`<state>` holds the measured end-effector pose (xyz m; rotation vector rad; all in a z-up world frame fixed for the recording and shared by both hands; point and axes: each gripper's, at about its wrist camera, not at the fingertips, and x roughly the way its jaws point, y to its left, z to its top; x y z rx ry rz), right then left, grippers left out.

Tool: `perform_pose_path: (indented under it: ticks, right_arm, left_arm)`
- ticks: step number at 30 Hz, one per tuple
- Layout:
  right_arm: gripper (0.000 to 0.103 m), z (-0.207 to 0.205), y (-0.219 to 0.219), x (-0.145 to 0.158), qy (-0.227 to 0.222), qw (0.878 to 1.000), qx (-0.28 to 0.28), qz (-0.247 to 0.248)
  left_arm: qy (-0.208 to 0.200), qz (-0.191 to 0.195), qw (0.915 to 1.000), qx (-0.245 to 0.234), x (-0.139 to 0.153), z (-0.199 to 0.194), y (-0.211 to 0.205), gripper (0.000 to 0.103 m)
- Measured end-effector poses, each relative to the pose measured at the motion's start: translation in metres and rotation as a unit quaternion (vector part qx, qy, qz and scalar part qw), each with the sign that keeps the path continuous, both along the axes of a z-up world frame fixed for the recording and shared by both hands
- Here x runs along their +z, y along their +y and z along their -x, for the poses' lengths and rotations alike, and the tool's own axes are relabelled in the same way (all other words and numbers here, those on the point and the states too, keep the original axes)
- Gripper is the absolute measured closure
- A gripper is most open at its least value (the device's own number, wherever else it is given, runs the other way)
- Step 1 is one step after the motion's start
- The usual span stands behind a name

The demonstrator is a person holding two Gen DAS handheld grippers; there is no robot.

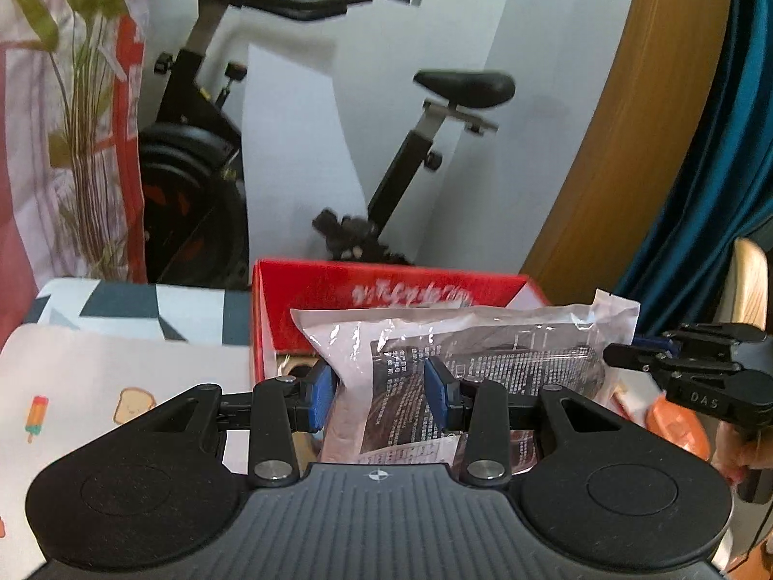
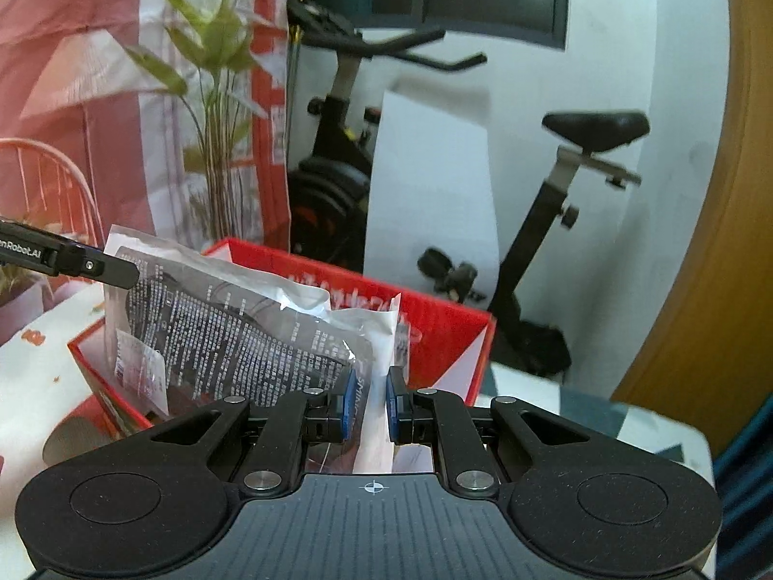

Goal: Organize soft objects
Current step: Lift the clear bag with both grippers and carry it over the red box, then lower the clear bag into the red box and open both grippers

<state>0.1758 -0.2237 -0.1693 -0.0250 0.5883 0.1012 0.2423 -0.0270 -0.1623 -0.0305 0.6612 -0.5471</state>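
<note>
- The left gripper [image 1: 379, 398] squeezes one end of a clear bag [image 1: 507, 353].
- The right gripper [image 2: 371, 406] pinches the other end.
- The bag hangs over a red box [image 1: 386, 290] on the table [image 1: 96, 386].
- A bike [image 2: 555, 222] and a plant [image 2: 212, 96] stand behind.

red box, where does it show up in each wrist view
Left wrist view: the red box sits centre, just behind the plastic package held in the left tongs.
Right wrist view: the red box sits centre and left, behind the same package, whose edge the right tongs pinch.
Shared landmark: the exercise bike stands behind the box in both views.
</note>
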Motion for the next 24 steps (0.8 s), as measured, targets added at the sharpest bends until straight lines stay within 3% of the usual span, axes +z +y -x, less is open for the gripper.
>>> perform_pose_path:
  ticks: [24]
  right_arm:
    - [0.091,-0.040,0.004,-0.044,0.095,0.995,0.000,-0.017]
  left_arm:
    - [0.088,-0.088,0.9922,-0.007,-0.041,-0.037,-0.021,0.061]
